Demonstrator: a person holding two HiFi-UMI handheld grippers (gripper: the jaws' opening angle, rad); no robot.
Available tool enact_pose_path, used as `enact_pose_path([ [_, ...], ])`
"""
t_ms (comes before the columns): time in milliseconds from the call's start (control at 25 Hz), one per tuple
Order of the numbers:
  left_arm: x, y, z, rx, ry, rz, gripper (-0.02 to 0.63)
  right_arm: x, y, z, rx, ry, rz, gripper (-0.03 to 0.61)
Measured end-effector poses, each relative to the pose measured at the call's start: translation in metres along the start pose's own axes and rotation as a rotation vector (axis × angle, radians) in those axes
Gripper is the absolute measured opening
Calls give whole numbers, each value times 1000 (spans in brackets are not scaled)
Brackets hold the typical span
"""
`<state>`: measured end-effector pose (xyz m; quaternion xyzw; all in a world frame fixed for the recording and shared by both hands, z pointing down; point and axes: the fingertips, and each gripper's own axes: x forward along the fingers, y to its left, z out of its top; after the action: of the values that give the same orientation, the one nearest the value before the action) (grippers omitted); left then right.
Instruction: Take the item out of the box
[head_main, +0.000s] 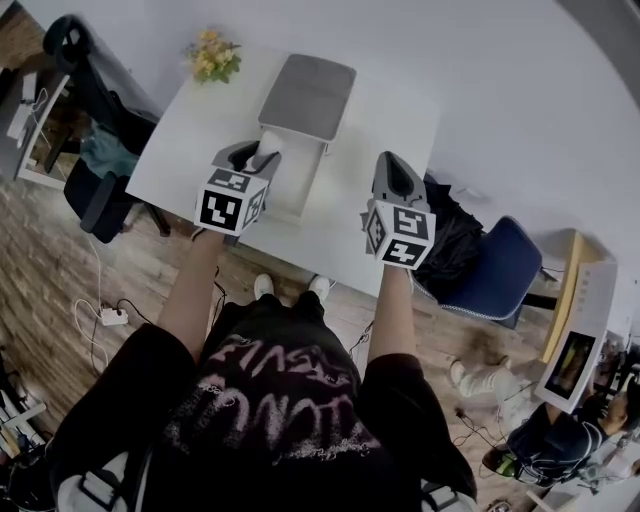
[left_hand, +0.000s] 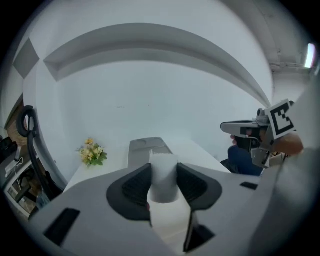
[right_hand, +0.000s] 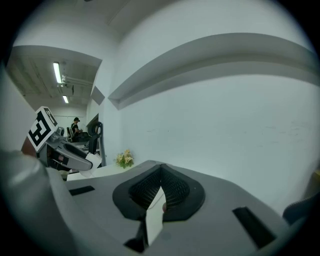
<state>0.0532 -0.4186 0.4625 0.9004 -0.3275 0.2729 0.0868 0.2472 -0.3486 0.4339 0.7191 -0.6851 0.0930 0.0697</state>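
Pinching white soft roll (left_hand: 163, 187), perhaps tissue, in part-open left gripper (left_hand: 163, 172) over grey-lidded box (head_main: 306, 98), with right gripper (right_hand: 161, 170) closed, empty. Could slip or crush under uneven squeeze

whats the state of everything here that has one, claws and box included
left claw, shut on the white item, held up over the table
white item, out of the box, gripped between the pads
right claw, shut, pads together
box, looks open, grey lid laid back
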Motion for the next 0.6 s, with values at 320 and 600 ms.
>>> enact_pose_path([
  [320,-32,9,35,13,-113,19,164,-9,11,26,-22,-40,-2,8],
  [600,-56,17,64,-5,-244,27,165,-13,15,46,-34,-68,-5,8],
])
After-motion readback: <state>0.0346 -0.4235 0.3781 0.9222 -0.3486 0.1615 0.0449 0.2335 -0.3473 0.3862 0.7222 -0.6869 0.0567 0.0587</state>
